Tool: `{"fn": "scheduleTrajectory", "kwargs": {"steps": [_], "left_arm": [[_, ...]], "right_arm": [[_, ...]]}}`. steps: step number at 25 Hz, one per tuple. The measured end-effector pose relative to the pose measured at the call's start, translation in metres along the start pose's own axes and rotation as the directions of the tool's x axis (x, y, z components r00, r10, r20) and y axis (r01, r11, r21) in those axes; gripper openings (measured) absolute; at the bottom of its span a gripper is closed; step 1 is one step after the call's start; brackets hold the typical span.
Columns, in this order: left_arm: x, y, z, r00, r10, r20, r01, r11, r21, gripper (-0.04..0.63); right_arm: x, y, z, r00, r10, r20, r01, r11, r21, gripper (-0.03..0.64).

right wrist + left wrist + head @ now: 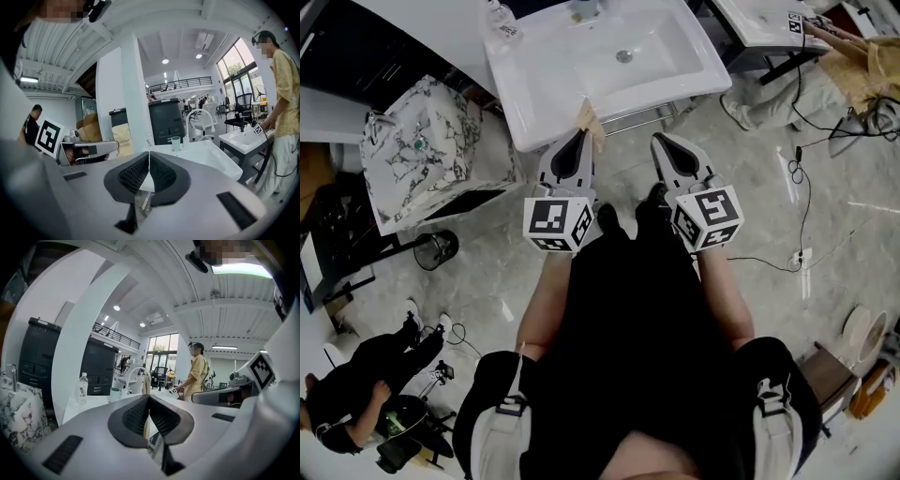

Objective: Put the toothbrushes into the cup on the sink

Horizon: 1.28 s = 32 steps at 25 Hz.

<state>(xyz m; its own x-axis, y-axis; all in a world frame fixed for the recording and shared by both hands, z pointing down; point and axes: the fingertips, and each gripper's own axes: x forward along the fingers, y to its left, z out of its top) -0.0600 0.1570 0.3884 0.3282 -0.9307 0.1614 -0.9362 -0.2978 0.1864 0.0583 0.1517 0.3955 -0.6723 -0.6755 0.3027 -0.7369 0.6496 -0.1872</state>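
In the head view my left gripper is shut on a beige toothbrush, whose end sticks out over the front rim of the white sink. The left gripper view shows the thin toothbrush pinched between the closed pads and standing up above the left gripper. The cup stands at the sink's far edge; it appears as a small cup near the faucet, and as a pale cup. My right gripper is shut with nothing in it, in front of the sink.
A water bottle stands on the sink's left corner. A marbled basin stands left, with a wire bin below. A second sink and a person in yellow are at right; cables cross the floor.
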Motion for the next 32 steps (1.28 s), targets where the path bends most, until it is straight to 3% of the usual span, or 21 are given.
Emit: {"fn": "scheduleTrajectory", "kwargs": {"steps": [5, 16, 32], "left_arm": [[-0.001, 0.000, 0.001, 1.000, -0.020, 0.021, 0.020, 1.000, -0.012, 0.017], [0.010, 0.001, -0.007, 1.000, -0.012, 0.011, 0.013, 0.999, -0.029, 0.017], [0.076, 0.015, 0.014, 0.997, 0.073, -0.014, -0.073, 0.997, -0.004, 0.017]], "right_arm": [[-0.001, -0.008, -0.002, 0.998, -0.054, -0.012, 0.054, 0.998, 0.022, 0.032], [0.006, -0.012, -0.012, 0.999, -0.027, -0.040, 0.028, 0.999, 0.032, 0.032], [0.063, -0.059, 0.025, 0.996, 0.085, -0.024, -0.084, 0.995, 0.048, 0.032]]}}
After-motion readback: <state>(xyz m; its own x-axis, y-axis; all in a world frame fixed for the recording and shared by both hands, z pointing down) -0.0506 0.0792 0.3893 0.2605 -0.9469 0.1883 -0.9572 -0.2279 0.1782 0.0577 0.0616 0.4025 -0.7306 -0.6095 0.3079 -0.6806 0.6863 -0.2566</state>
